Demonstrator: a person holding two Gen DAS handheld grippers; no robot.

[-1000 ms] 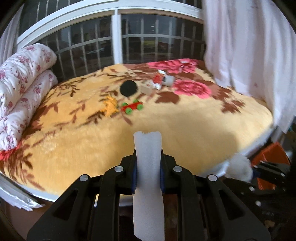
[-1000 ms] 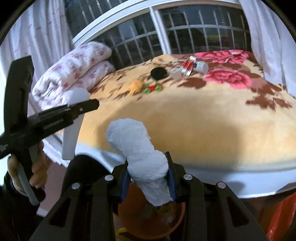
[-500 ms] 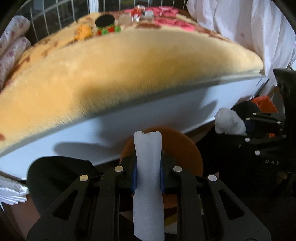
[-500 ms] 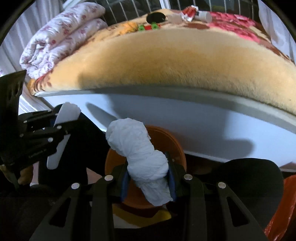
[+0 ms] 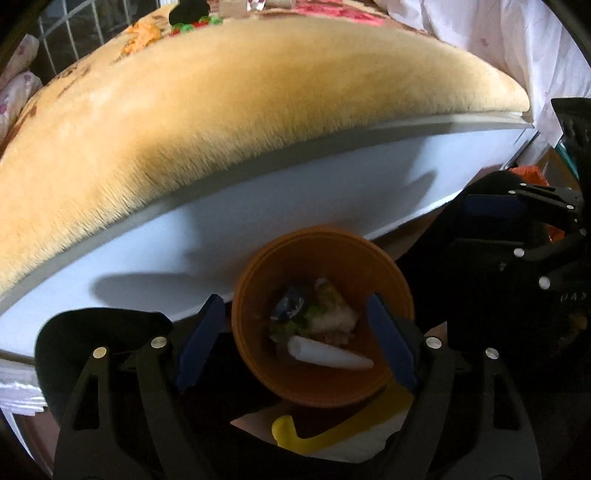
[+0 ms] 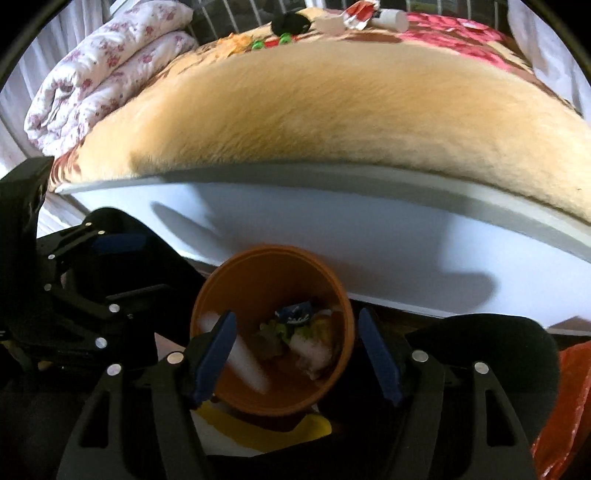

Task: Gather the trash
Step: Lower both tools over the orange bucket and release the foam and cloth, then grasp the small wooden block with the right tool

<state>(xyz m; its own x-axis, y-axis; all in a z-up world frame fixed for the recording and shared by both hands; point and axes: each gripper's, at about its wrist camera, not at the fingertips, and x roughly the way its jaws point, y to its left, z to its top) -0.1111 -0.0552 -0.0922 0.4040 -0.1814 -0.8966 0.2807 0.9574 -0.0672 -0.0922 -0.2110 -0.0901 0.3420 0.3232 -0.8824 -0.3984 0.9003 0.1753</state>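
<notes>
No legible text anywhere; the wrappers' print is too blurred.

There is one orange bin (image 5: 325, 258) on the floor by the bed. Inside it I count one white foam strip (image 5: 328, 355), one crumpled white tissue (image 6: 312, 350), one dark blue wrapper (image 5: 291, 301) and some green scraps that I cannot count. Two grippers are over it. On the one yellow blanket (image 6: 332, 103) lie one black round thing (image 6: 290, 23), one toy with green wheels (image 6: 269, 42) and one white bottle (image 6: 393, 15). One folded flowered quilt (image 6: 103, 70) lies at the side.
</notes>
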